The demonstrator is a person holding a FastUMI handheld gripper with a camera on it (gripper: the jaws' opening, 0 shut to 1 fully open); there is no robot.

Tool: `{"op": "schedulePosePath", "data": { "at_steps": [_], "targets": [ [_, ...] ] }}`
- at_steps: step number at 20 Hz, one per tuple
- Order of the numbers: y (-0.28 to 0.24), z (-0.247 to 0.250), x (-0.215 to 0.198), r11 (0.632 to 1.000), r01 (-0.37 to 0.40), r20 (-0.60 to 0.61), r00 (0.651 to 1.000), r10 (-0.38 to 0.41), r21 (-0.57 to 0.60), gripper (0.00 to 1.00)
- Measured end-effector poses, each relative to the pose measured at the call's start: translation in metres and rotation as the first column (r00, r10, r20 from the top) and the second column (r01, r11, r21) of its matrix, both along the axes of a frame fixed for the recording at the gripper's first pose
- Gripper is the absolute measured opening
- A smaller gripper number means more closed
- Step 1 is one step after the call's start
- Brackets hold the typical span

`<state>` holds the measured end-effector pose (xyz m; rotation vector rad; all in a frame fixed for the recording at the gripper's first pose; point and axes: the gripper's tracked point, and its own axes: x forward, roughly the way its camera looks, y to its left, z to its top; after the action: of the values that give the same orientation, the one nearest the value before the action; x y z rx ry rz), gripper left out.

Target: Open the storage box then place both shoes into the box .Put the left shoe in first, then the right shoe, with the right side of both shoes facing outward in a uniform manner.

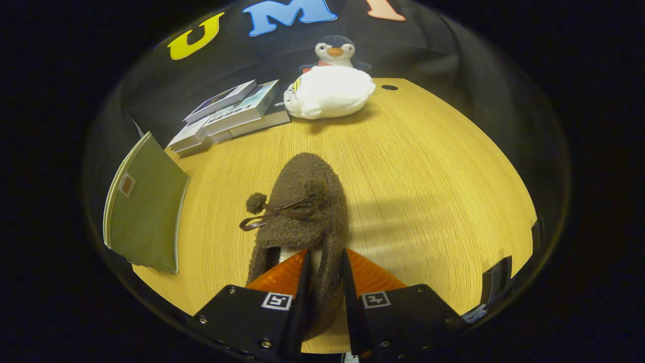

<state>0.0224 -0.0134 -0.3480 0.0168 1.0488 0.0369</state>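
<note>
Shoe [302, 212] fuzzy, soft, likely light; lies on bench [428, 176]. Fingers [308, 282] pinch its heel-side wall. Wall is pliant, so a grip low on it should hold best

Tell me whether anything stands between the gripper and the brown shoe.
Nothing does. The gripper already has its fingers closed on the side wall of the brown fuzzy shoe near the heel, one finger inside the opening and one outside. The shoe's toe points ahead toward the plush penguin.

Gripper [325, 264] clamped on side wall of fuzzy brown bow-tied slipper [302, 201] over yellow wooden table [428, 166]; plush penguin [330, 85] beyond.
</note>
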Motion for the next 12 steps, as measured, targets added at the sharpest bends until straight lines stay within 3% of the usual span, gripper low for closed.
{"op": "schedulePosePath", "data": {
  "at_steps": [2,4,8,12],
  "targets": [
    [0.000,0.008,0.000,0.996,0.076,-0.034,0.997,-0.075,0.048,0.06],
    [0.005,0.008,0.000,0.990,0.108,-0.045,0.994,-0.104,0.092,0.06],
    [0.023,0.029,0.002,0.985,0.087,-0.030,0.996,-0.083,0.147,0.06],
    [0.056,0.058,0.010,0.957,0.114,-0.023,0.993,-0.112,0.266,0.06]
  ]
}}
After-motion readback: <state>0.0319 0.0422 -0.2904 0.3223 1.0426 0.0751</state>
